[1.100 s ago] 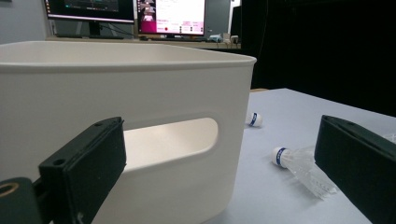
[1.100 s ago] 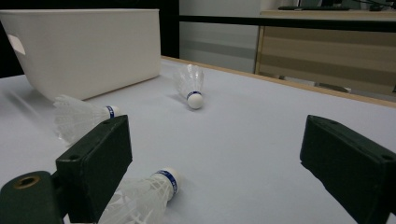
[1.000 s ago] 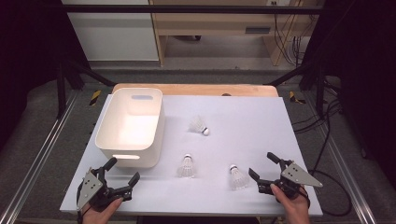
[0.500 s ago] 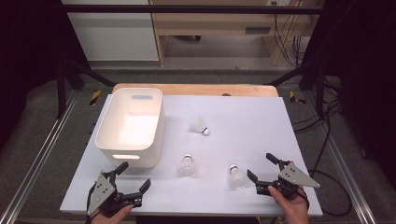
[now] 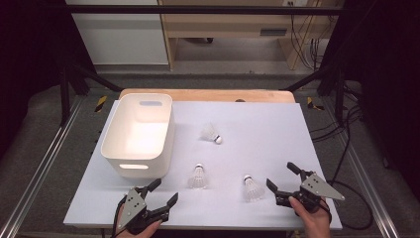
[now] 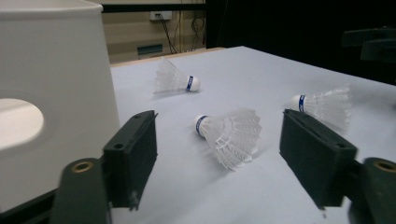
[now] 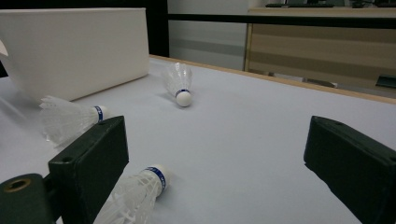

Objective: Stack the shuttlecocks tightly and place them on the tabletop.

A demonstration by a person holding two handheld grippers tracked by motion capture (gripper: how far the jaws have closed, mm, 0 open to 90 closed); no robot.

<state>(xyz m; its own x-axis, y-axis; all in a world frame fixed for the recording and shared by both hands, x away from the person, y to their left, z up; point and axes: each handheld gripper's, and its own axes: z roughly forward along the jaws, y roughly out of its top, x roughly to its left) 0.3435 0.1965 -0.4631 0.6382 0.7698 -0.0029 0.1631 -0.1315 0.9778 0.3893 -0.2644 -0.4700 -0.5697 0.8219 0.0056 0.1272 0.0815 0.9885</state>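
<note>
Blue-banded shuttlecock (image 6: 229, 135) before left claw (image 6: 219, 158), band lettering perhaps unreadable

A white-topped bench (image 5: 277, 134) is sitting in the middle of a dim room, its wooden edge (image 5: 208, 95) showing along the far side. Beyond the bench, a pale wooden cabinet (image 5: 233, 25) is standing beside a white panel (image 5: 116, 34). Grey floor (image 5: 208, 79) is stretching around the bench, black frame bars (image 5: 79, 74) are slanting at both sides, and cables (image 5: 346, 148) are trailing to its right.
</note>
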